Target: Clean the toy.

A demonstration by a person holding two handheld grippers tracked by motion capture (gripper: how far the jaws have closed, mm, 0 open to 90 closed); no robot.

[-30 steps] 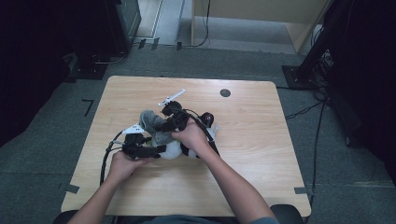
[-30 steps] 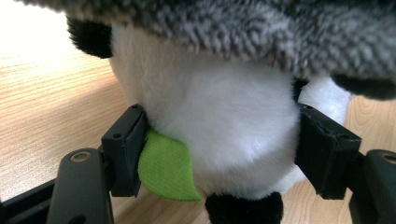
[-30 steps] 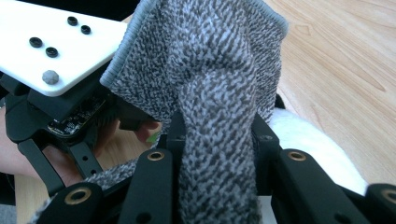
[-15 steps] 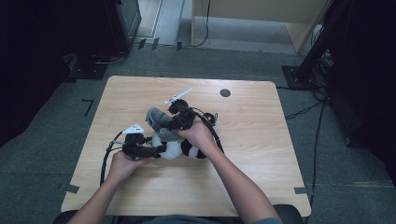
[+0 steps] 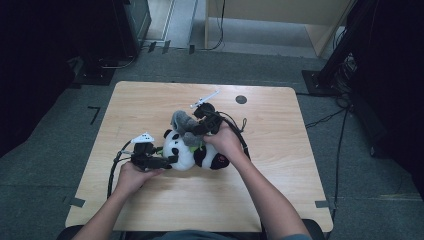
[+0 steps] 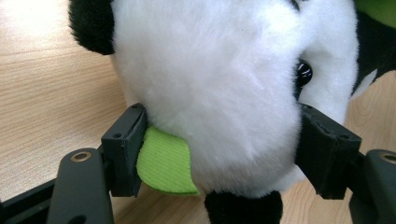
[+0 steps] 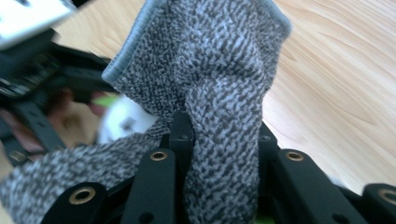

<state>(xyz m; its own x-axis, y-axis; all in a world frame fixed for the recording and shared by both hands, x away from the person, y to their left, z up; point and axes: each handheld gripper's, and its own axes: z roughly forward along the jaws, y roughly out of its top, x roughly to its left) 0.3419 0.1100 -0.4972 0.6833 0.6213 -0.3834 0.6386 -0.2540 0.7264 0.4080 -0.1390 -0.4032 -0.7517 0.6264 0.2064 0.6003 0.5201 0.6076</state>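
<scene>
A black-and-white plush panda lies on the wooden table near its middle. My left gripper is shut on the panda's white head, the jaws pressing into the fur on both sides, with a green tag beside the left jaw. A grey knitted cloth is lifted just above the panda. My right gripper is shut on a fold of this grey cloth, which drapes over the jaws.
A small dark round hole sits in the table near the far edge. Black cables trail from both grippers. Bare wood surrounds the toy on all sides; grey floor lies beyond the table.
My right gripper has moved away from me and slightly right, pulling the grey cloth up off the panda. My left gripper has stayed clamped on the panda's head.
</scene>
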